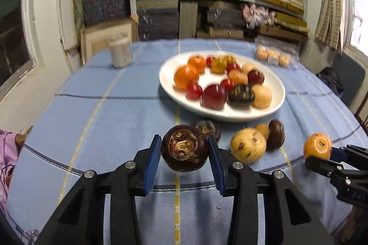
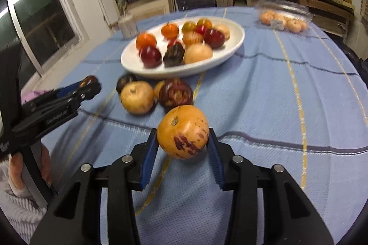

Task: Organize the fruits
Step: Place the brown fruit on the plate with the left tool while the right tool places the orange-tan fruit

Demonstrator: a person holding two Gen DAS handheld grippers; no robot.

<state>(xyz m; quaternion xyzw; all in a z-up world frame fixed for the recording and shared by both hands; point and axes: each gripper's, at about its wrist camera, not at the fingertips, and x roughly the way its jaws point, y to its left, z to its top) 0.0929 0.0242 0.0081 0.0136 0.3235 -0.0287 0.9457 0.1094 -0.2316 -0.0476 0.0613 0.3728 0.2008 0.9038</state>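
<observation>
My left gripper (image 1: 184, 141) is shut on a dark brown fruit (image 1: 185, 149), its blue pads pressing both sides, and holds it just above the blue cloth. My right gripper (image 2: 182, 133) is shut on an orange fruit (image 2: 182, 132) with a dark red blemish, also clear of the cloth. Beyond both stands a white oval plate (image 1: 273, 86) holding several orange, red, yellow and dark fruits. Between the plate and the grippers lie loose fruits: a yellow one (image 1: 248, 148), a dark brown one (image 1: 276, 134), and another dark one (image 1: 207, 127) behind the held fruit.
A white jar (image 1: 120, 51) stands at the far left of the round table. At the far right sits a clear plastic pack of small orange fruits (image 1: 273, 56). Stacked shelves fill the back wall. A person's hand (image 2: 17, 166) holds the left gripper's handle.
</observation>
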